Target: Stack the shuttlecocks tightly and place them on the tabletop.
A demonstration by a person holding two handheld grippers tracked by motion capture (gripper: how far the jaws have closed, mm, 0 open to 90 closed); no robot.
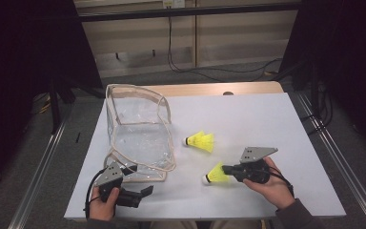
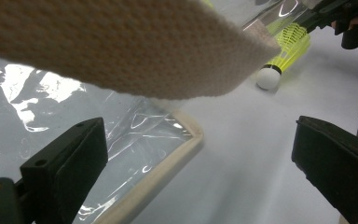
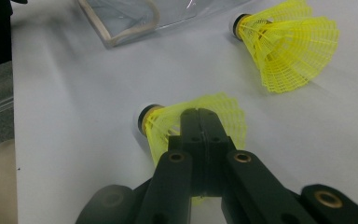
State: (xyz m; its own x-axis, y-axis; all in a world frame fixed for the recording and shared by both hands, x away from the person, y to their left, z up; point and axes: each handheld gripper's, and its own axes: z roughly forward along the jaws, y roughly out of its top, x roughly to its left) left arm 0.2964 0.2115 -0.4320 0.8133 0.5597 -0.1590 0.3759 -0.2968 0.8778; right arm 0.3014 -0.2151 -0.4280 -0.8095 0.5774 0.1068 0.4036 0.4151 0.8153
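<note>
While the right tool has its jaws pinched flat on the skirt of the near shuttlecock, these are the points that matter:

Near shuttlecock: lies on the table in front of the right hand, white cork tip toward the pouch, yellow skirt toward the tool.
Far shuttlecock: lies free on the table, between the pouch and the held one, apart from both.
Right tool: fully closed on the mesh skirt — the jaws meet with only thin plastic between them.
Left tool: jaws stand wide apart with nothing between them, just beside the pouch's near corner.
Weight: feather-light, I'd judge; a lift should need almost no effort.
Stiffness: the skirt is springy open mesh — likely to crush or bend under a hard squeeze.
Best hold: probably the cork tip or the dark band next to it, the firm part.
Pouch: clear soft plastic with cloth-taped edges, floppy; its mouth may need holding open.
</note>
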